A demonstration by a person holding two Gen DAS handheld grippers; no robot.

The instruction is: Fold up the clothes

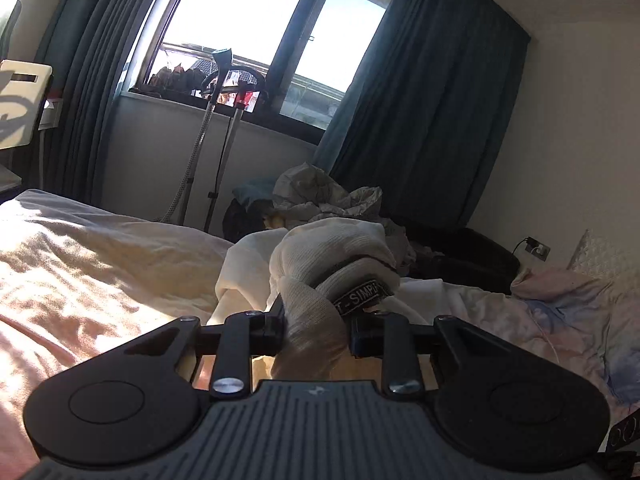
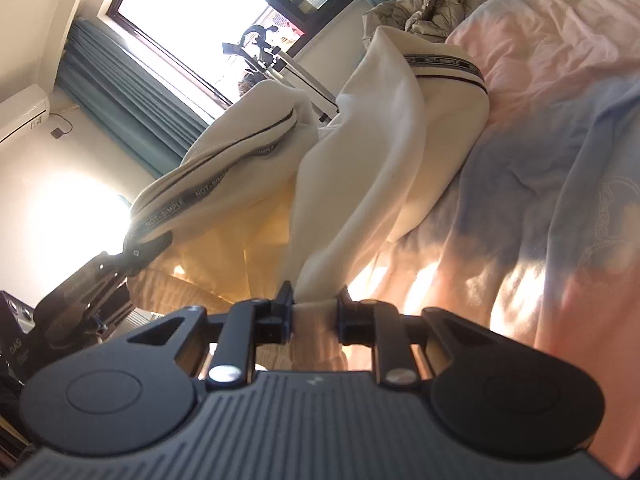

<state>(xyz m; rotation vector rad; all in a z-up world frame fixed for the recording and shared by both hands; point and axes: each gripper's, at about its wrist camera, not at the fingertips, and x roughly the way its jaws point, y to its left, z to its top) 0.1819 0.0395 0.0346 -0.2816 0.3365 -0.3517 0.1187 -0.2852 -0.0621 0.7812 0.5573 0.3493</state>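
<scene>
A white sweatshirt (image 2: 360, 152) with a black "NOT-SIMPLE" lettered band hangs lifted above the bed. My right gripper (image 2: 315, 312) is shut on a bunched edge of it, and the cloth stretches away toward the window. My left gripper (image 1: 316, 320) is shut on a ribbed part of the same sweatshirt (image 1: 332, 264) where the lettered band wraps over. The left gripper also shows in the right wrist view (image 2: 140, 252), at the left, holding the banded edge.
The bed has a pink and pale blue quilt (image 2: 560, 160). A heap of crumpled clothes (image 1: 320, 196) lies at the bed's far side. A garment steamer stand (image 1: 216, 120) is by the window, between dark blue curtains (image 1: 420, 100). A wall socket (image 1: 538, 249) is at right.
</scene>
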